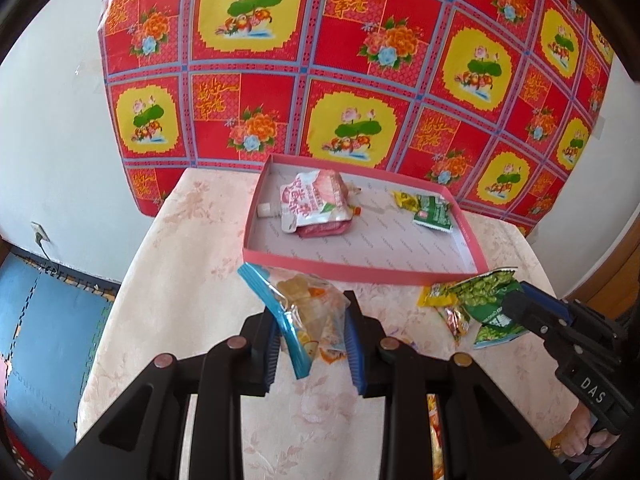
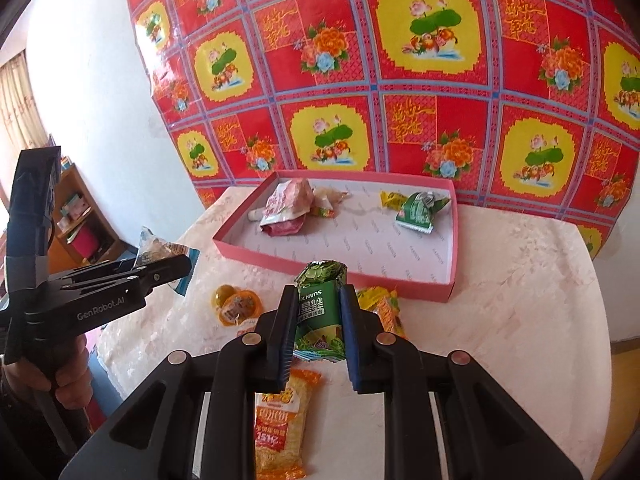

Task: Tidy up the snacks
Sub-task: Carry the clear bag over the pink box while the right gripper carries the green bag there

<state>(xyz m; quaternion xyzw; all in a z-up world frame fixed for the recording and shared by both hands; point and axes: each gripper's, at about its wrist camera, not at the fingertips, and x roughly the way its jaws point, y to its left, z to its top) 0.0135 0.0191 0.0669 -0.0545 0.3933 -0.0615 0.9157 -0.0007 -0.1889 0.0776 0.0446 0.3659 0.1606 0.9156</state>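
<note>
The left gripper [image 1: 310, 338] has its fingers [image 1: 269, 344] closed narrow on a clear snack bag with a blue edge [image 1: 298, 316], pale yellow pieces showing through the film; the bag hangs between the pads, clear of the worktop [image 1: 168, 280]. The right gripper [image 2: 316, 330] has its fingers [image 2: 282, 332] pinched on a green packet [image 2: 320, 308], whose face reads "SUAN X" above white Chinese characters; this packet too is lifted off the cloth.

Beyond both sets of fingertips lies the shallow pink tray [image 2: 320, 270], its pale lining printed with small repeated words too fine to read. Inside it, toward the far left, a pink and white spouted pouch [image 1: 316, 204] with red Chinese lettering lies on top of a pink wrapper; toward the far right lie a small green sachet [image 1: 434, 214] and a yellow wrapper [image 1: 404, 199] touching it.

Just below the right fingers an orange noodle-like snack pack [image 2: 282, 412] lies flat, printed with Chinese characters and "15". To their left sit two round orange jelly cups [image 2: 234, 304], and to their right, partly hidden by a finger, yellow wrappers [image 2: 380, 300] near the tray's front wall.

Seen from the right wrist, the left tool's body reads "GenRobot.AI"; seen from the left wrist, the right tool's handle reads "DAS". A red, yellow and blue patterned sheet [image 2: 400, 60] with lotus panels and golden Chinese characters hangs behind the worktop
</note>
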